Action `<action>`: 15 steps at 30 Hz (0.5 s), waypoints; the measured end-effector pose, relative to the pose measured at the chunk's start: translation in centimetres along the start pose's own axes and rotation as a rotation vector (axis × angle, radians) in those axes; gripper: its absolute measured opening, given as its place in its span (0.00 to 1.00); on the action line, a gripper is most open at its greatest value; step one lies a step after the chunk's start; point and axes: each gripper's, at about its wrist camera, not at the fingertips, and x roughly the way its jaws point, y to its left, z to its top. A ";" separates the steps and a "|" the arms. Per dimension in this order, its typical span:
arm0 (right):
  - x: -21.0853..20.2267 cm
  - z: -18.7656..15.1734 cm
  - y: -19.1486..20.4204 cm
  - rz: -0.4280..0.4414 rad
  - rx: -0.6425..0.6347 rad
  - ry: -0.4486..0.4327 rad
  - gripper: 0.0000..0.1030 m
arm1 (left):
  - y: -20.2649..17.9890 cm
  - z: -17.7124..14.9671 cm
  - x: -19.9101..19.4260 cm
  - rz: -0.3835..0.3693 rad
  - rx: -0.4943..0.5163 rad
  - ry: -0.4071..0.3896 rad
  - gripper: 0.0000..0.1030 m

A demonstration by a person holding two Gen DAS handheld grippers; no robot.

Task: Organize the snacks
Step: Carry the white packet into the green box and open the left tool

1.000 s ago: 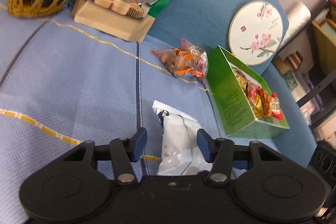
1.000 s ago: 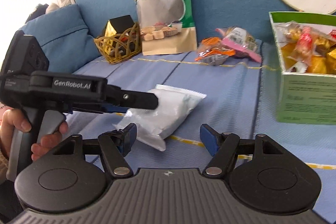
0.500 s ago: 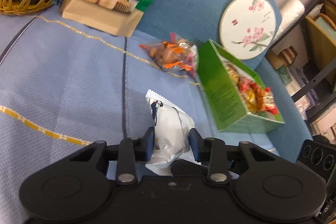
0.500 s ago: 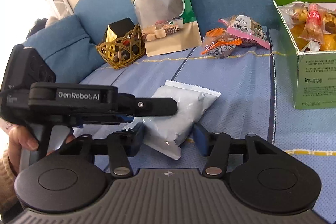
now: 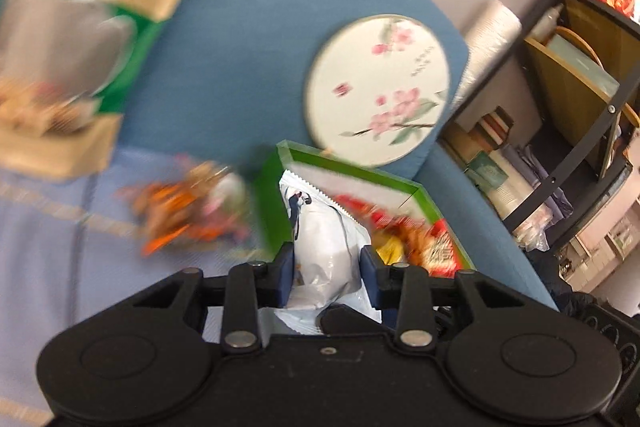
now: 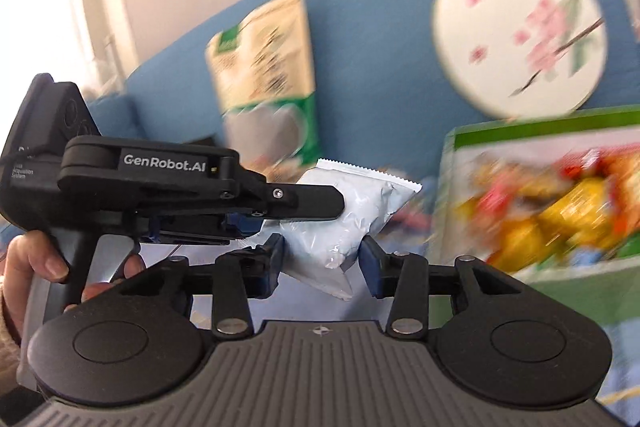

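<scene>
Left wrist view: left gripper [image 5: 328, 261] clamps white snack packet [image 5: 326, 239], now lifted off blue sofa cover [image 5: 48, 247] toward green box [image 5: 276, 203]. Right gripper [image 6: 322, 257] jaws just closing, packet between, contact unclear. Next: deposit in box.

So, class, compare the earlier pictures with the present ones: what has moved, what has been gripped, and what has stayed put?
The left tool closed on the white plastic snack packet and lifted it off the blue sofa toward the green cardboard box. The right tool has been closing around the packet's lower end. The box, the round floral fan and the tall grain bag stayed put.
</scene>
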 end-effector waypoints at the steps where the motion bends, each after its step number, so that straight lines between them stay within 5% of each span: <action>1: -0.1 0.5 -0.7 -0.019 0.001 -0.019 0.68 | -0.6 0.5 0.9 -0.006 0.010 -0.004 0.43; 13: 0.6 3.6 -7.4 -0.180 0.012 -0.125 0.63 | -3.8 4.5 10.2 -0.023 0.030 0.032 0.49; 14: 1.0 3.5 -7.6 -0.206 -0.018 -0.131 0.64 | -3.8 4.5 10.7 -0.006 0.038 0.032 0.61; 15: 1.0 3.3 -7.4 -0.241 -0.058 -0.136 0.64 | -3.7 4.4 10.9 0.020 0.052 0.018 0.85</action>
